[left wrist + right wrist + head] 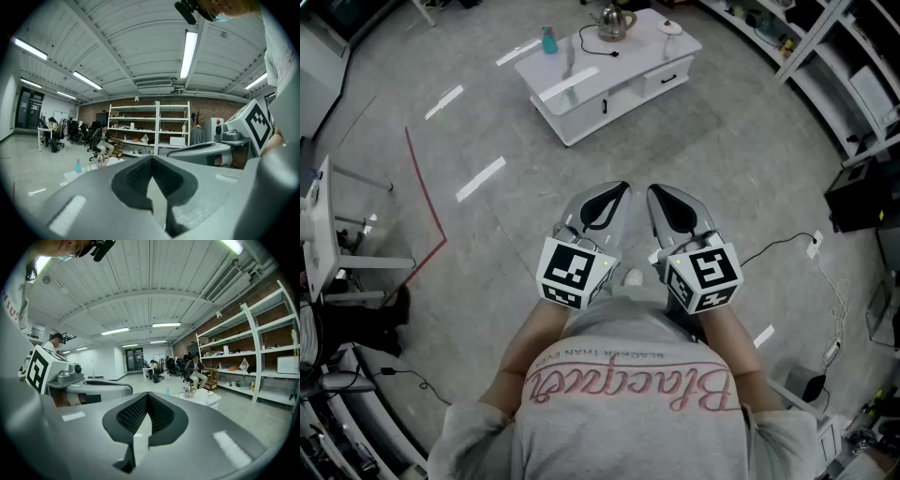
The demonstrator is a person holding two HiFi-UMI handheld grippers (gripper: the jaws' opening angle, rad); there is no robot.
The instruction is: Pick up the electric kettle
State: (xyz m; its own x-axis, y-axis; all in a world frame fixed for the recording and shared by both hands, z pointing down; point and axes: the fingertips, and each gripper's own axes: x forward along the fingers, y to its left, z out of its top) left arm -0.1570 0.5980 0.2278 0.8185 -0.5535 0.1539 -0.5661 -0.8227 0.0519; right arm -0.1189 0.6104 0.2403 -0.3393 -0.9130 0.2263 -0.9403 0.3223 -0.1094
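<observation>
The electric kettle (615, 22) is a shiny metal pot that stands on a low white table (581, 98) far ahead across the floor. It shows small in the left gripper view (101, 160) and in the right gripper view (188, 390). A black cord (592, 49) runs from it along the tabletop. My left gripper (622, 189) and right gripper (654, 191) are held side by side close to the person's body, far short of the table. Each one, the left (151, 161) and the right (146, 397), is shut with nothing between its jaws.
A teal bottle (548, 40) and a small white object (671, 28) share the table with the kettle. Shelving (844, 66) lines the right side. A red line (427, 202) is marked on the grey floor. A cable and plug (811, 242) lie at the right. People sit in the background.
</observation>
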